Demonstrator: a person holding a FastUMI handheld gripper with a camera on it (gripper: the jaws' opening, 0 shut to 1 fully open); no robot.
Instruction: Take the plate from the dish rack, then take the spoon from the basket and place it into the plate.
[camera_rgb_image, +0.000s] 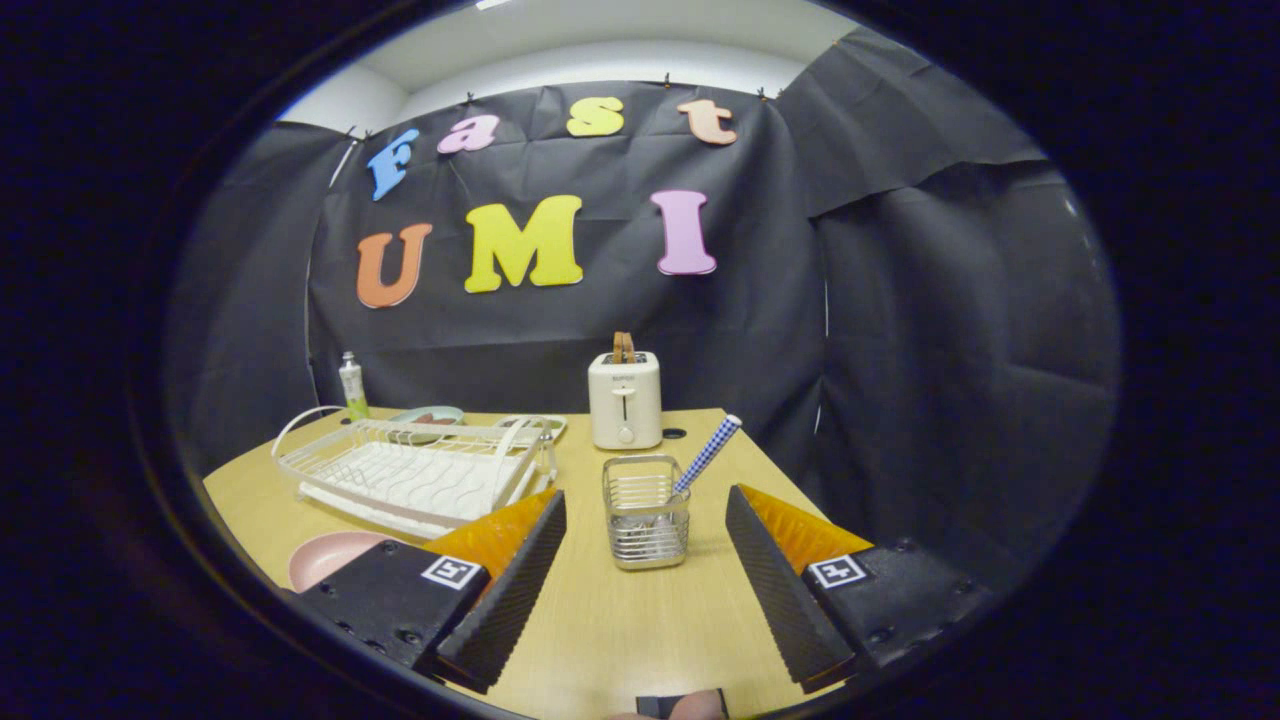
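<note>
A wire basket (646, 510) stands on the wooden table just ahead of my fingers, roughly centred between them. A spoon with a blue-checked handle (708, 453) leans out of it toward the right. A pink plate (330, 555) lies flat on the table beside my left finger, in front of the white dish rack (415, 470). My gripper (645, 520) is open, with nothing between its fingers; the basket sits a little beyond the tips.
A cream toaster (625, 400) stands behind the basket near the table's (620, 630) back edge. Behind the rack are a small bottle (351, 385) and a shallow dish (428, 415). The table's right edge runs close past my right finger.
</note>
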